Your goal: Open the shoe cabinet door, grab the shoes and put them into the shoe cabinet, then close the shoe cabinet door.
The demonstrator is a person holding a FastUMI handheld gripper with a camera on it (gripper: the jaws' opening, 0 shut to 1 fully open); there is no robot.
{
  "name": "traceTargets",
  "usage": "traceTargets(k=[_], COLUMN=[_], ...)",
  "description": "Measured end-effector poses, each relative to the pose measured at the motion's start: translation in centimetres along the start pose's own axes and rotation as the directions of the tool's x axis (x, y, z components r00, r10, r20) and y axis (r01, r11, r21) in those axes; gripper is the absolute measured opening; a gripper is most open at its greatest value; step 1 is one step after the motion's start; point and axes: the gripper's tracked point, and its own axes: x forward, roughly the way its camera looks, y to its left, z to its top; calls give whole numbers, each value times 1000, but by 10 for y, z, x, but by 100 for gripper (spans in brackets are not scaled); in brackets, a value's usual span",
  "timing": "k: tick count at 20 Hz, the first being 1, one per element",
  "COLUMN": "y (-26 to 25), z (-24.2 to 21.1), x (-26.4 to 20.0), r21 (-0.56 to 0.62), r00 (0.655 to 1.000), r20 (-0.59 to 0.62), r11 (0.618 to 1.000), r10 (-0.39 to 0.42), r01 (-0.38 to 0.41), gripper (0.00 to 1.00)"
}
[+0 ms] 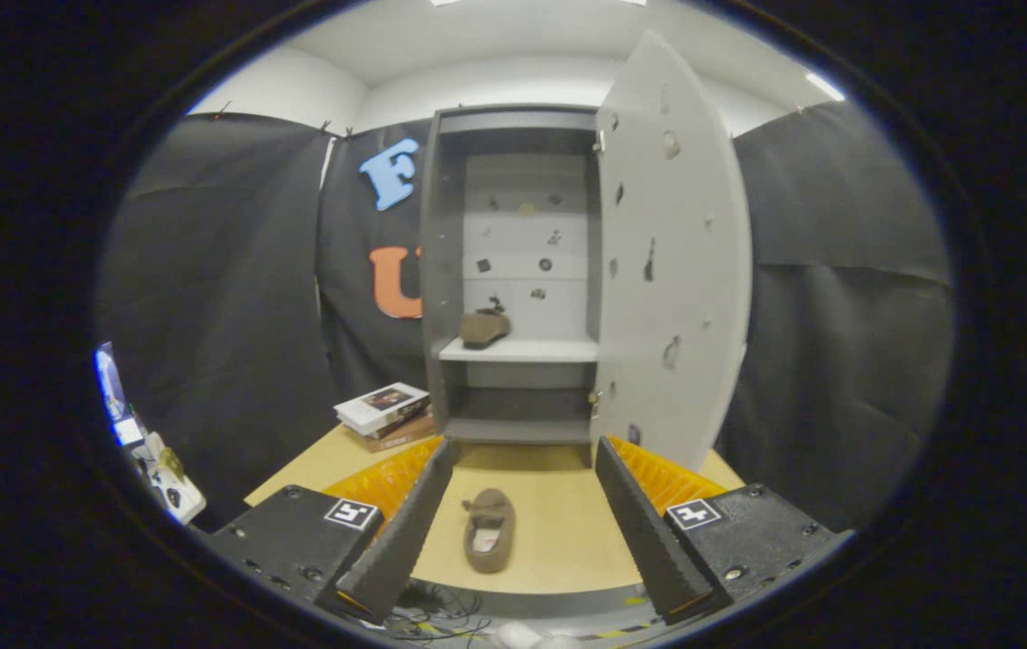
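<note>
In the gripper view the gripper [522, 532] sits at the bottom centre of the frame with its two fingers [405, 527] spread wide apart, nothing held between them. On the counter [558, 532], in the gap between the fingers and a little nearer the left one, lies a brown shoe [488, 530] — a slipper-like one, lengthwise, its opening facing up and showing a pale lining. It touches neither finger. Beyond the fingers, at the centre of the frame, stands the shoe cabinet [513, 270], a tall grey box at the far end of the counter. Its door [671, 261] is swung fully open to the right, the pale inner face turned toward the camera and marked with small dark spots and holes. Inside, the cabinet has a light back panel with a few scattered small marks, and one pale shelf [520, 350] about two thirds of the way down. On the left part of that shelf rests a second brown shoe [484, 327], pointing leftward — the compartment under the shelf is dark and what it holds cannot be made out. Just left of the cabinet's foot, in the lower-left middle of the frame, a small stack of books [387, 415] lies on the counter, touching or nearly touching the cabinet's side. Under the counter's near edge, at the very bottom, a tangle of cables [436, 617] shows on the floor.
</note>
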Motion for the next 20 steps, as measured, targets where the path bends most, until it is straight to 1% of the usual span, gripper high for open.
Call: traceTargets(k=[2,4,6,8,10,15,18,20], y=[11,20,30,37,47,48,50,53], z=[-31,-62,-96,-128,-153,-212,-239,-249], x=[31,59,88,116,142,201,235,253], r21=[7,1,-4,23,64,101,154,199], r00=[998,994,983,967,955,917,886,866], r20=[-57,-106,-171,-239,-274,-378,-444,-475], r11=[1000,999,998,996,993,991,986,977], r10=[29,40,61,87,117,123,131,159], r01=[-29,-40,-62,-84,-104,-91,-69,-70], gripper=[100,100,100,100,100,100,100,100])
